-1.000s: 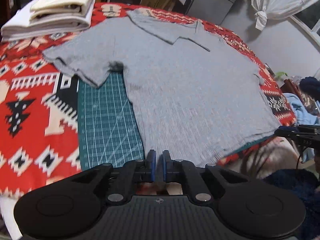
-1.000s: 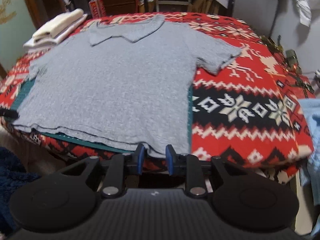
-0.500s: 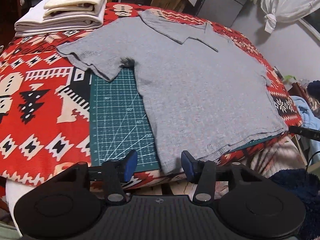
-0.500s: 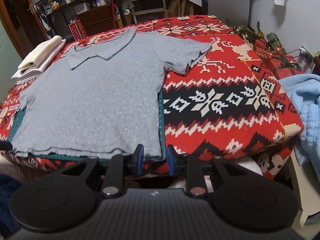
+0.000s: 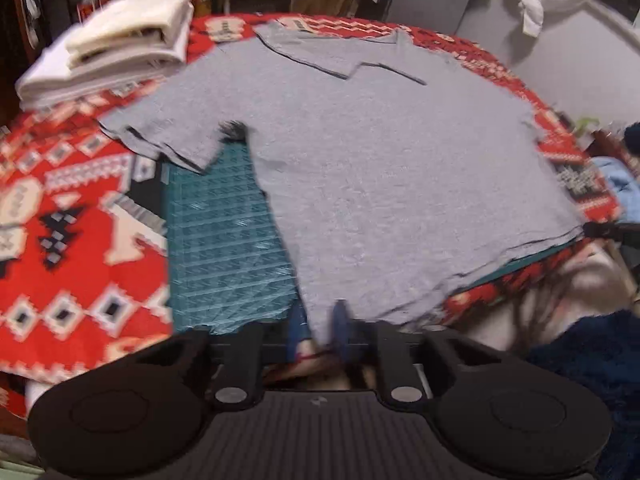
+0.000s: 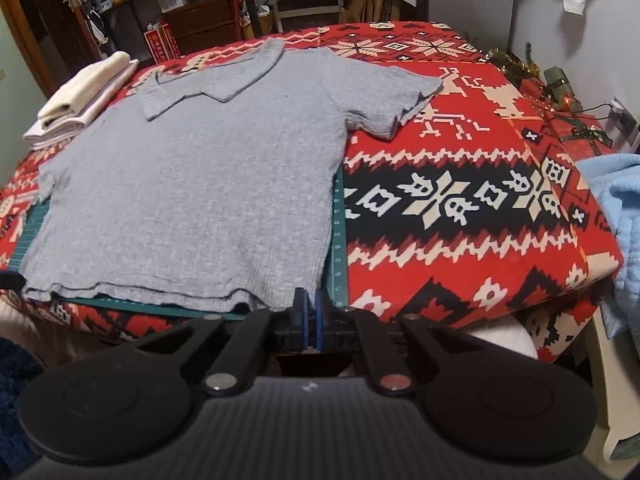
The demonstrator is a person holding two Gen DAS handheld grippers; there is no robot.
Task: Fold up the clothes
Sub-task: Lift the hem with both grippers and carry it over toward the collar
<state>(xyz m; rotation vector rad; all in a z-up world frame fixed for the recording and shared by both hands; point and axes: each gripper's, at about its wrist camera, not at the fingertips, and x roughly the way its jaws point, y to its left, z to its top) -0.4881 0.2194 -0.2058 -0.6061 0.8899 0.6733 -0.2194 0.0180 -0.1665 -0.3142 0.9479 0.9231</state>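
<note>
A grey short-sleeved collared shirt (image 5: pixel 360 180) (image 6: pixel 200 184) lies flat, front up, on a green cutting mat (image 5: pixel 224 248) (image 6: pixel 339 240), its hem at the near table edge. In the blurred left wrist view my left gripper (image 5: pixel 317 330) has its blue fingers drawn in to a narrow gap with the shirt's near-left hem corner between them. At the near-right hem corner my right gripper (image 6: pixel 311 316) has its fingers pressed together on the fabric. Each gripper's dark tip shows at the other view's edge (image 5: pixel 608 232) (image 6: pixel 8 280).
A red, black and cream patterned blanket (image 5: pixel 60 240) (image 6: pixel 460 200) covers the table. Folded cream and white clothes (image 5: pixel 112 52) (image 6: pixel 80 100) are stacked at the far left corner. Light blue fabric (image 6: pixel 616 240) sits off the right edge, with shelves and clutter behind.
The left gripper was shut, opened wide half a second ago, and has now narrowed onto the left hem corner. The right gripper went from partly open to shut at the right corner.
</note>
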